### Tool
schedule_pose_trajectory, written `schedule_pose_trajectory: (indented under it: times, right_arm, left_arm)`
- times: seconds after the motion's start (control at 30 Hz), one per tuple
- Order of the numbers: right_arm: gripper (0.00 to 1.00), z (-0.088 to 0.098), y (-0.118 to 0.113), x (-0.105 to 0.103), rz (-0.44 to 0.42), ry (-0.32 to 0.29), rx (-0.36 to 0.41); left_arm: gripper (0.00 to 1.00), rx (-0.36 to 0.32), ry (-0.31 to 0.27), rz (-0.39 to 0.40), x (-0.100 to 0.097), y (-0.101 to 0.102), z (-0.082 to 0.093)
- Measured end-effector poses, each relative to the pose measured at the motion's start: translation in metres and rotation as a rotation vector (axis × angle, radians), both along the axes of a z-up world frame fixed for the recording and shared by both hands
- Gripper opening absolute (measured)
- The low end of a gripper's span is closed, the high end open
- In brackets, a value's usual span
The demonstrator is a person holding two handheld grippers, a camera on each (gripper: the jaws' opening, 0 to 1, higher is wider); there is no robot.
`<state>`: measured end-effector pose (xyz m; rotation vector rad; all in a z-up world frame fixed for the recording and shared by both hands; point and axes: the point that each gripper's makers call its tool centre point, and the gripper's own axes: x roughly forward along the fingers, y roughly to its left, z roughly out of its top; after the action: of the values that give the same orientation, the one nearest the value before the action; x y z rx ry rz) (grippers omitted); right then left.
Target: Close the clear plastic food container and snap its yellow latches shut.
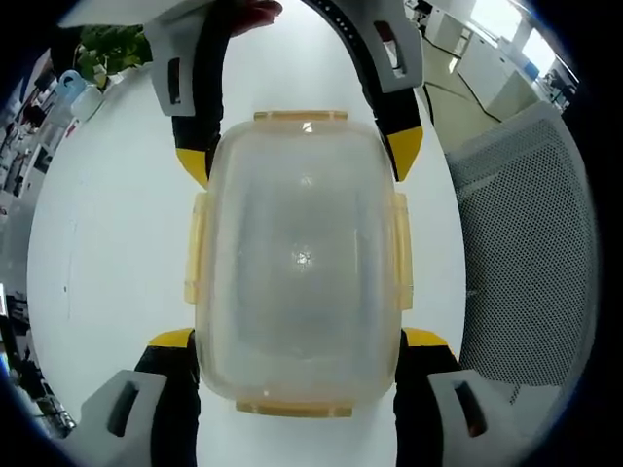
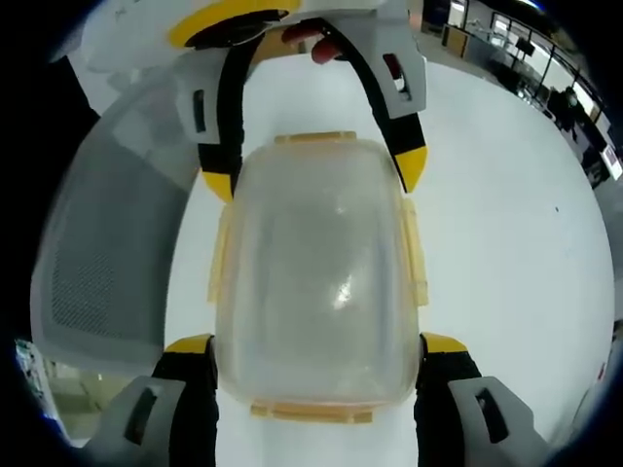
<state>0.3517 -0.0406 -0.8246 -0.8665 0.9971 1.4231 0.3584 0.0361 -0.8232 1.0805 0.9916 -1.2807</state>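
The clear plastic container [image 1: 300, 263] lies on the white table [image 1: 107, 243] with its lid on. Yellow latches [image 1: 403, 248] line all four sides, and I cannot tell whether they are snapped. My left gripper [image 1: 297, 341] straddles the near end, with a jaw touching each side wall. My right gripper [image 1: 300, 156] comes from the far side and hugs the other end the same way. In the right gripper view the container [image 2: 316, 282] sits between the right gripper [image 2: 316, 345] below and the left gripper [image 2: 316, 170] above.
A grey mesh chair back [image 1: 526, 243] stands close beside the table and also shows as the chair back [image 2: 107, 253] in the right gripper view. Green plants [image 1: 107, 47] and small items sit at the table's far corner. A person's hand [image 2: 313, 44] holds the opposite gripper.
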Motion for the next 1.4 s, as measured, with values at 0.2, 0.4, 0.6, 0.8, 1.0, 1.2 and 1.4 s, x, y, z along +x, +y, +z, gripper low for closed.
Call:
schedule_pose_trajectory:
  times: [0.2,0.4,0.6,0.8,1.0,1.2,1.4]
  right_arm:
    - [0.84,-0.001,0.002,0.000,0.003,-0.001,-0.002]
    - [0.84,-0.001,0.009,-0.002,0.006,-0.001,-0.005]
    - [0.84,-0.001,0.018,-0.004,0.008,-0.001,-0.002]
    - [0.84,0.000,0.028,-0.007,0.004,0.001,0.000]
    - [0.84,0.000,0.034,-0.006,-0.001,0.002,0.004]
    - [0.84,-0.001,0.040,-0.005,-0.006,0.000,0.001]
    - [0.84,-0.001,0.044,-0.005,-0.012,-0.001,-0.004]
  left_arm:
    - [0.83,0.007,0.001,0.003,-0.001,0.003,0.000]
    - [0.83,0.011,0.002,0.006,-0.003,0.010,0.000]
    - [0.83,0.013,0.003,0.010,-0.006,0.019,0.000]
    - [0.83,0.016,0.005,0.005,-0.006,0.029,-0.001]
    - [0.83,0.022,0.007,-0.001,-0.006,0.036,-0.001]
    - [0.83,0.022,0.007,-0.005,-0.004,0.041,-0.002]
    - [0.83,0.017,0.008,-0.008,-0.005,0.045,-0.002]
